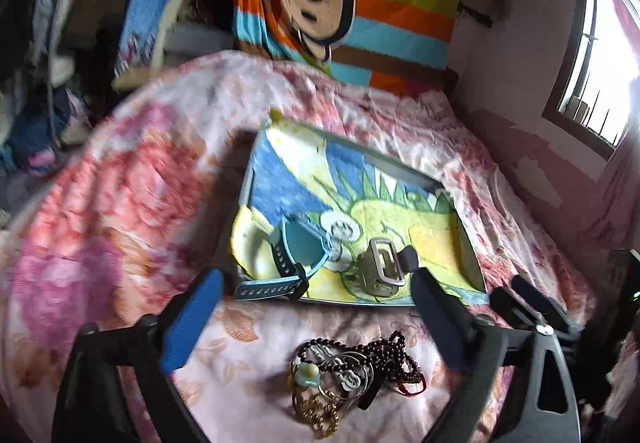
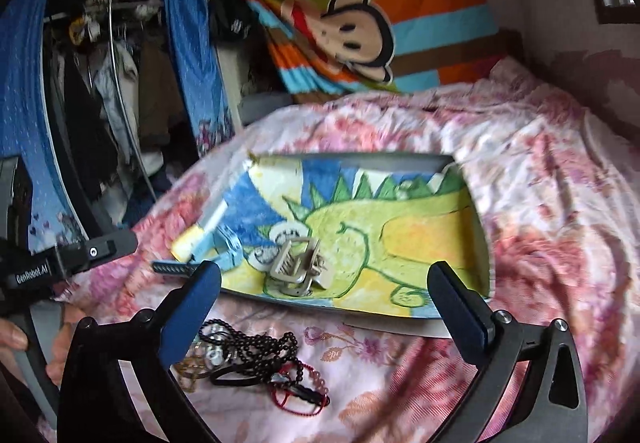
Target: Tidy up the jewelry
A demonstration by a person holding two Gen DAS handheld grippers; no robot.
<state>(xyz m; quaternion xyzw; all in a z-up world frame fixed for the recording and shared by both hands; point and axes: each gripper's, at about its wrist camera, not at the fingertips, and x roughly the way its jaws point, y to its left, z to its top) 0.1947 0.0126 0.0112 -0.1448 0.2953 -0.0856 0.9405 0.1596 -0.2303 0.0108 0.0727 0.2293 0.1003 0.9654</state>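
A tray (image 1: pixel 400 169) lined with a dinosaur drawing lies on the floral bedspread. In it are a light blue watch (image 1: pixel 298 255) and a beige hair claw clip (image 1: pixel 382 269); both show in the right wrist view, watch (image 2: pixel 224 245) and clip (image 2: pixel 298 261). A tangled pile of jewelry (image 1: pixel 344 375) with dark beads, rings and a gold chain lies on the bedspread in front of the tray, and shows in the right wrist view (image 2: pixel 256 359). My left gripper (image 1: pixel 316 327) is open and empty just above the pile. My right gripper (image 2: pixel 324 313) is open and empty, right of the pile.
The floral bedspread (image 1: pixel 120 211) covers the bed. A striped monkey-print blanket (image 1: pixel 360 7) hangs behind. A clothes rack (image 2: pixel 112 83) stands at the left. A window (image 1: pixel 596 55) is at the right. The left gripper's body (image 2: pixel 60 259) shows at the right wrist view's left.
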